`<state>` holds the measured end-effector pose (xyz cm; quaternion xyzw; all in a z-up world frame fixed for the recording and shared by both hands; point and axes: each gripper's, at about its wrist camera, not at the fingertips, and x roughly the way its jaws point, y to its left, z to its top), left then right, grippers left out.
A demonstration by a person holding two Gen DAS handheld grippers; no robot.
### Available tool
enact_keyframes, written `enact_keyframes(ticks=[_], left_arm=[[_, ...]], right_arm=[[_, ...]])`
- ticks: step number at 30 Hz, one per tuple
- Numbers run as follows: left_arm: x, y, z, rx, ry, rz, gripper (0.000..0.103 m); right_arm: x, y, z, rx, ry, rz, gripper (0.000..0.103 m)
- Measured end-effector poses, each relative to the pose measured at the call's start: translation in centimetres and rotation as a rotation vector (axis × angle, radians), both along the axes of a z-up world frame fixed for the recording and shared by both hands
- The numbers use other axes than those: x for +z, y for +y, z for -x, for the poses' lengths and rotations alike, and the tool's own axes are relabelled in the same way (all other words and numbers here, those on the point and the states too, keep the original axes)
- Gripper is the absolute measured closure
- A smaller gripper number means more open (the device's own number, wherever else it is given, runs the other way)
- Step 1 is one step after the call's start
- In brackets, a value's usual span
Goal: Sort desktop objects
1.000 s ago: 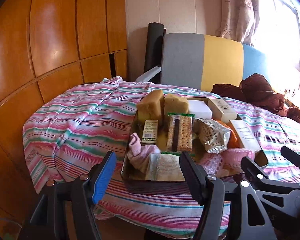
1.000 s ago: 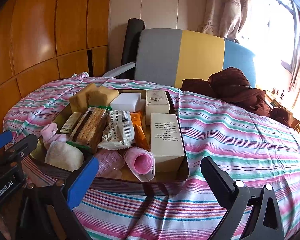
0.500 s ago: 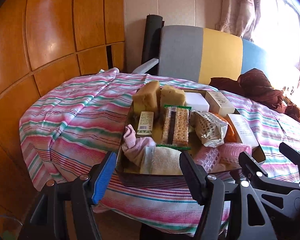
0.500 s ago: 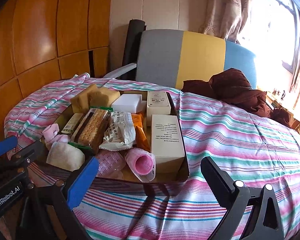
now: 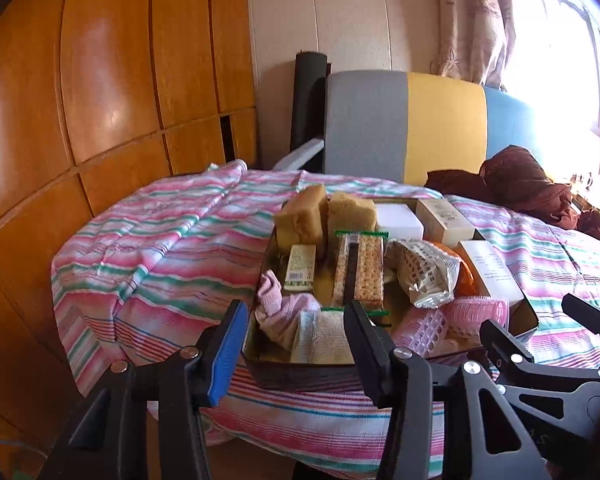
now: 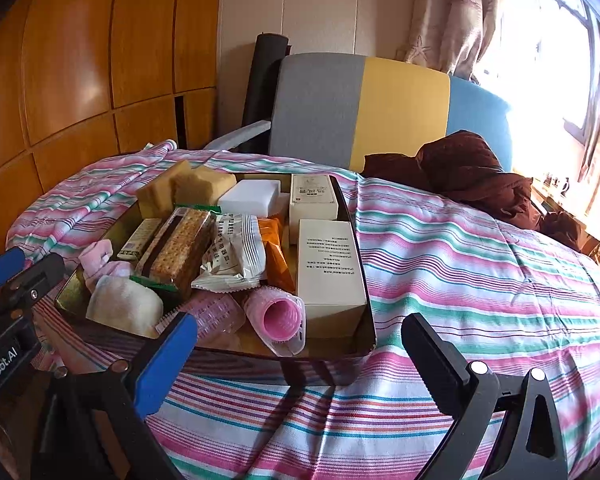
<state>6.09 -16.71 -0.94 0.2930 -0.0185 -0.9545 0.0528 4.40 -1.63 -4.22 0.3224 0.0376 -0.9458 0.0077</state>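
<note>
A shallow metal tray (image 6: 365, 280) (image 5: 260, 364) sits on the striped cloth, packed with items: two yellow sponges (image 5: 324, 216), a cracker pack (image 6: 180, 246) (image 5: 360, 270), a white snack bag (image 6: 234, 252), white boxes (image 6: 328, 264), pink hair rollers (image 6: 278, 316), a pink cloth (image 5: 274, 312) and a cream towel (image 6: 124, 306). My left gripper (image 5: 296, 344) hangs open at the tray's near left corner, holding nothing. My right gripper (image 6: 300, 354) is open in front of the tray's near edge, also holding nothing. The right gripper's fingers (image 5: 504, 340) show in the left wrist view.
The striped cloth (image 6: 480, 280) covers a round table, with bare cloth right of the tray and left of it (image 5: 160, 248). A grey, yellow and blue chair back (image 6: 360, 112) stands behind. A brown garment (image 6: 472, 172) lies at the far right. Wooden panels (image 5: 80, 100) line the left.
Both views have shifted slightly lower and nearer the table edge; the tray appears a little higher in frame. Both grippers stayed open and nothing in the tray moved.
</note>
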Motion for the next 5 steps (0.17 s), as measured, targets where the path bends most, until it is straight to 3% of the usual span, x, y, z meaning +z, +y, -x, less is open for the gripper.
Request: enact_keyframes(ticks=[5], left_arm=[[0.38, 0.25, 0.11, -0.021, -0.007, -0.009, 0.052]], right_arm=[[-0.10, -0.06, 0.02, 0.003, -0.003, 0.001, 0.000]])
